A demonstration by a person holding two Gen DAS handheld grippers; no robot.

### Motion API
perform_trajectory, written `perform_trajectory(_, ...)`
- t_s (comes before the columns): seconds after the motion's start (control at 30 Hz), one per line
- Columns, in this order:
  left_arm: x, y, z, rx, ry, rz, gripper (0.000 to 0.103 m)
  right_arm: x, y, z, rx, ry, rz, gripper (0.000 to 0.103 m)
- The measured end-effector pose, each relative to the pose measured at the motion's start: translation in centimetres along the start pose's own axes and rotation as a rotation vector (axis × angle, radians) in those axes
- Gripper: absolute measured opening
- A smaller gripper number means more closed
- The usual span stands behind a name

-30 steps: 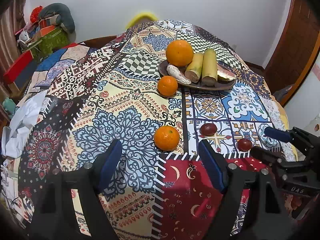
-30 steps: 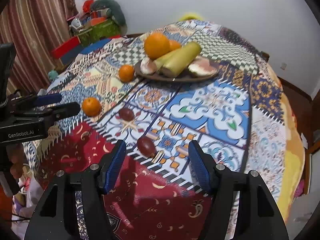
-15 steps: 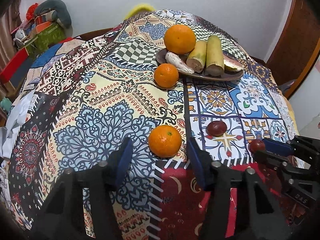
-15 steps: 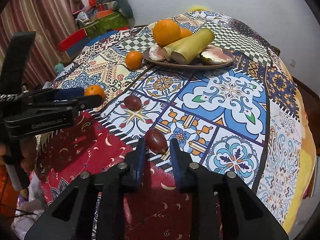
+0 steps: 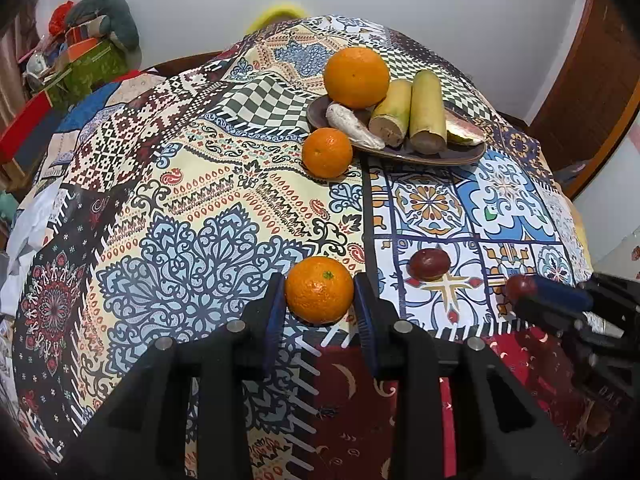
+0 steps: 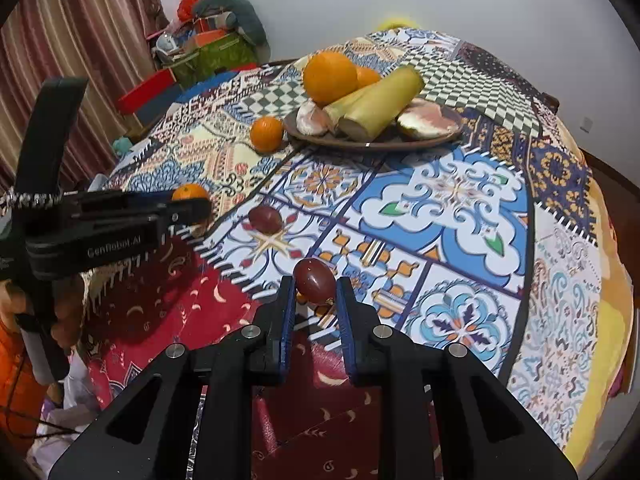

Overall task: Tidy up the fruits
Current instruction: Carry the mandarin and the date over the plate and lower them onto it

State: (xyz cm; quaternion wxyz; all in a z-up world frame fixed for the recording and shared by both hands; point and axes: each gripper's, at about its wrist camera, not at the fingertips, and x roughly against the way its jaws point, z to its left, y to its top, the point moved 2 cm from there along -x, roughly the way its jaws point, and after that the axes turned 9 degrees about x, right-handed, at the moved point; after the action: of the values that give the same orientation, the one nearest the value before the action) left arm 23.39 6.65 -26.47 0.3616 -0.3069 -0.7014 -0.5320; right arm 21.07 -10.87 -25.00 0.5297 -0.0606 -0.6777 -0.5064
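Orange peel is squeezed right between the blue pads of my left gripper (image 5: 320,300): it's clamped onto a small mandarin (image 5: 319,289), pads pressing both sides, fruit sitting on the patchwork tablecloth (image 5: 200,208) that covers the table. My right gripper (image 6: 316,294) is doing the same thing to a dark red plum-looking fruit (image 6: 315,281), pinched between its fingers right at the tips. From this angle I can't tell if that one is resting on the cloth or just off it.

Ahead of the right gripper and a bit to the left lies a second dark red fruit (image 6: 265,218), loose on a blue and white tile patch. From the left wrist view it's just off to the right of the mandarin I'm holding, between my two grippers.

Further out in front is the brown oval plate (image 5: 440,156). It's carrying a big orange (image 5: 356,77), two cut yellow-green stalks (image 5: 428,114) lying side by side, a pale whitish piece (image 5: 352,126) near the front edge, and a cut piece with pinkish flesh (image 6: 428,118) at the right end. Another mandarin (image 5: 327,152) sits on the cloth touching or almost touching the plate's near-left rim.

Way off to the left beyond the table there's a pile of boxes and bags (image 6: 208,48) by a striped curtain (image 6: 80,40).
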Motion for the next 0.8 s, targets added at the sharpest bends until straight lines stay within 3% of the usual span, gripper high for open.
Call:
perform_trajectory(0.5, 2.7, 2.9, -1.2, -0.019, -0.039, -0.102, 0.034, 1.7, 3.6, -2.9, -0.023, -0.044, -0.1, 0.018)
perform_trajectory(0.8, 2.2, 5.6, -3.2, -0.045, -0.072, -0.134, 0.034, 1.6, 6.0, -5.2, -0.033, -0.071, -0.147, 0.018)
